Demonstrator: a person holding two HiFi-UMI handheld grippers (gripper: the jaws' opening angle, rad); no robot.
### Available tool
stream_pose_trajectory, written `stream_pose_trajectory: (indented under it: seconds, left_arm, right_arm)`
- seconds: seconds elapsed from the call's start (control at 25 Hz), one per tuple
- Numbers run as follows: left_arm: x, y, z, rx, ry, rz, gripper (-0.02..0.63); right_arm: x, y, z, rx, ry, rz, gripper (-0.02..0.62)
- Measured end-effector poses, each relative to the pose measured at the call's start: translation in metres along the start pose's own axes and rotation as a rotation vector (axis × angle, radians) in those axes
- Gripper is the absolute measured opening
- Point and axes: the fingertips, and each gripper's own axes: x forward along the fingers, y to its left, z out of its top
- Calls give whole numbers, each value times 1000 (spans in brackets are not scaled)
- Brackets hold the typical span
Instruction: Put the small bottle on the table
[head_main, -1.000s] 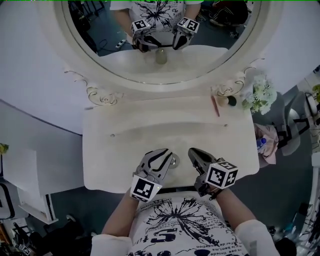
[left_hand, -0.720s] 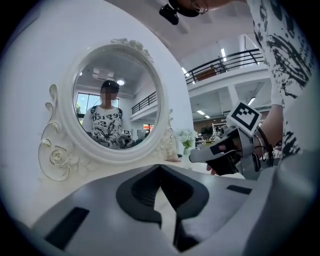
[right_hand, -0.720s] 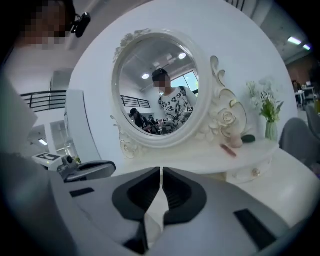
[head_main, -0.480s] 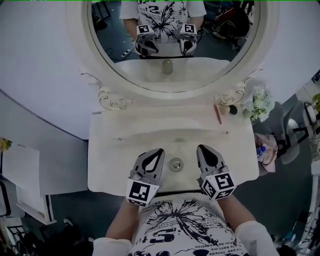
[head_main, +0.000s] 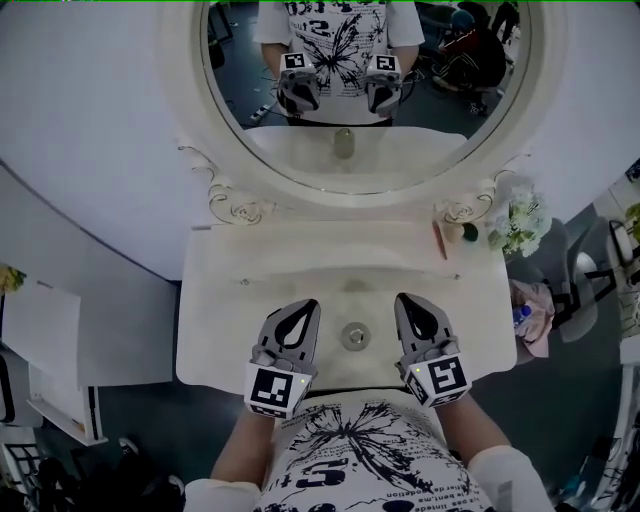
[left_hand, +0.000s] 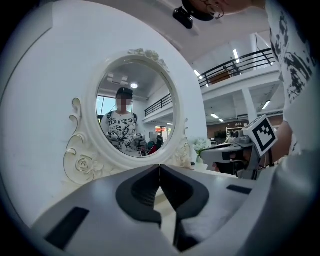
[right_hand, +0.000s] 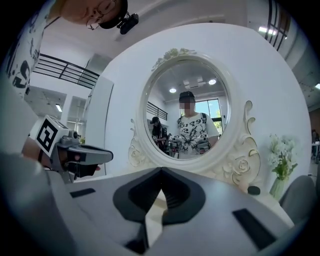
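The small bottle (head_main: 353, 335), seen from above with a round silvery cap, stands upright on the white dressing table (head_main: 235, 330) near its front edge. My left gripper (head_main: 303, 306) is just left of it, jaws shut and empty. My right gripper (head_main: 409, 300) is just right of it, also shut and empty. Neither touches the bottle. In the left gripper view the left gripper (left_hand: 160, 167) has its jaws together and points at the mirror. The right gripper view shows the same for the right gripper (right_hand: 161, 171). The bottle is hidden in both gripper views.
A large oval mirror (head_main: 365, 90) with a carved white frame stands at the table's back and reflects the person and the bottle. A pink pencil (head_main: 438, 240), a small dark object (head_main: 470, 232) and white flowers (head_main: 518, 222) sit at the back right.
Both grippers have drawn back from the bottle and risen, so it now stands apart between them. The right gripper has rolled, and its marker cube now faces up.
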Motion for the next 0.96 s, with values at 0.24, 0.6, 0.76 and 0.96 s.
stream_pose_trajectory:
  seconds: [0.24, 0.6, 0.76, 0.96]
  left_arm:
    - [4, 2, 4, 33, 45, 16, 20]
    - [7, 4, 12, 68, 36, 20, 20]
    - [8, 5, 13, 71, 33, 22, 20]
    - [5, 6, 14, 76, 34, 1, 20]
  right_arm:
    - [2, 0, 7, -23, -8, 9, 17]
    - [6, 17, 9, -74, 3, 81, 17]
    - [5, 16, 7, -64, 5, 72, 17]
    - [4, 14, 3, -47, 12, 61, 17]
